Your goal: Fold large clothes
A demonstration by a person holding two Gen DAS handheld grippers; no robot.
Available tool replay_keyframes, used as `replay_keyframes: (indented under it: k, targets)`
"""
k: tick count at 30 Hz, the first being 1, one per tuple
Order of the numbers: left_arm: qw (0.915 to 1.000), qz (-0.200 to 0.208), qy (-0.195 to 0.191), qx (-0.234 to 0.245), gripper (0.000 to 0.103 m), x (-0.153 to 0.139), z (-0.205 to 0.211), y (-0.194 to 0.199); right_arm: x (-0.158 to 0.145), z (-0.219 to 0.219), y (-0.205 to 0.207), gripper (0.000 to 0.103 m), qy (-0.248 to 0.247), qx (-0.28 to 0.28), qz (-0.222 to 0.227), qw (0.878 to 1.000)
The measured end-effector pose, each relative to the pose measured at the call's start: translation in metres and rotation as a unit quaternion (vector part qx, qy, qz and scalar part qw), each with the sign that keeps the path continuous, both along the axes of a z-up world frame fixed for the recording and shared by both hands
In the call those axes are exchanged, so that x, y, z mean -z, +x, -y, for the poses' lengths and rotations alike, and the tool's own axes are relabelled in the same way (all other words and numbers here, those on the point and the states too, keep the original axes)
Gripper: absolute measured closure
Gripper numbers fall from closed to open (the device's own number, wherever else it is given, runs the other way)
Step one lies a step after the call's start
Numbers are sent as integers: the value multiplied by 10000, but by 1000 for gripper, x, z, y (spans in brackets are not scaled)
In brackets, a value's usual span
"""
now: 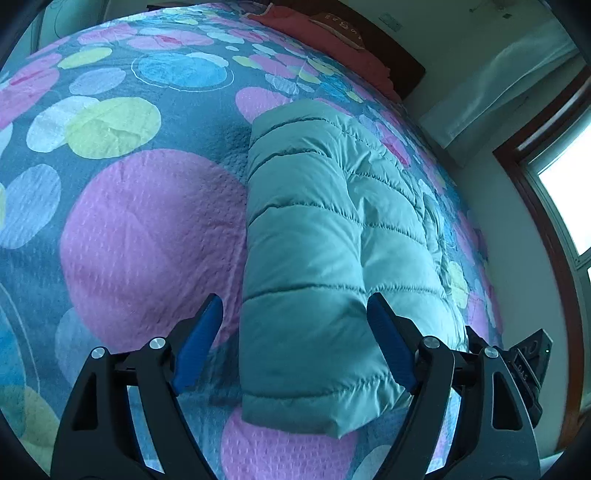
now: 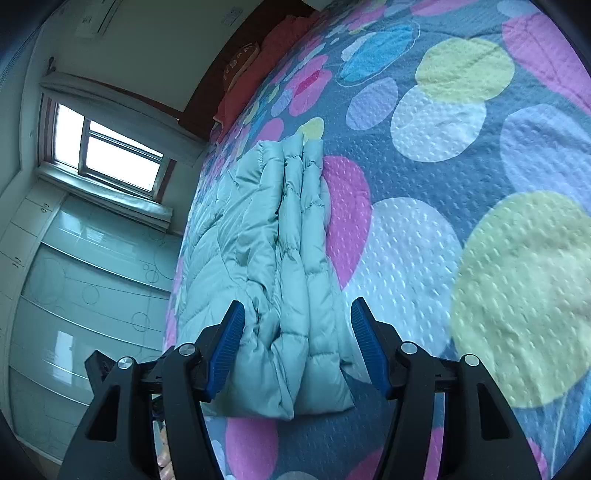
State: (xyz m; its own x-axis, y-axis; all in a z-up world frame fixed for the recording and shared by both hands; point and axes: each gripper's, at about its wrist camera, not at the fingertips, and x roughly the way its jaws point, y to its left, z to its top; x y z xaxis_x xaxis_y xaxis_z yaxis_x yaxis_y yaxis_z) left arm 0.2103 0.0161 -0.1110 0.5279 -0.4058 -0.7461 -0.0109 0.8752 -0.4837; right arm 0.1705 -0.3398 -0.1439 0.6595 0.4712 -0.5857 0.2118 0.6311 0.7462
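Note:
A pale mint quilted puffer jacket [image 1: 314, 240] lies folded into a long narrow bundle on the bed; it also shows in the right wrist view [image 2: 280, 266]. My left gripper [image 1: 295, 310] is open, its blue pads either side of the near end of the bundle, holding nothing. My right gripper [image 2: 297, 314] is open too, its pads astride the bundle's layered near end, where the stacked folds show edge-on. Neither gripper pinches the cloth.
The bed cover [image 1: 147, 229] is grey-blue with big pink, yellow and blue circles. A red pillow [image 1: 332, 33] lies at the headboard. The bed's edge runs beside the jacket, toward a window [image 2: 110, 151] and pale cabinets [image 2: 74, 277].

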Motion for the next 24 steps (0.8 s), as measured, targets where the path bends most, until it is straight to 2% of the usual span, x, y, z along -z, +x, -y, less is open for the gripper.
replay_keyframes:
  k: [6,13,15,19,24]
  targets:
    - [9988,189,392,-208,17,-13,1,-39,-22,-19,-36,40,-1117,103,-27,9937]
    - [9896,630,1239,-376,11,-39,6,-82,-49,-59,-68,39,-2408,-96,93,9705]
    - [9845,762,1528,-393,10,-48,9,-92,-57,-72,-75,33,-2727,-128,139,9619]
    - [9777,966,1813,-428,7,-64,14,-111,-74,-92,-86,32,-3226,-144,331,9458]
    - [9729,1215,1909,-481,6,-80,19,-128,-97,-113,-99,27,-3579,-164,631,9315]
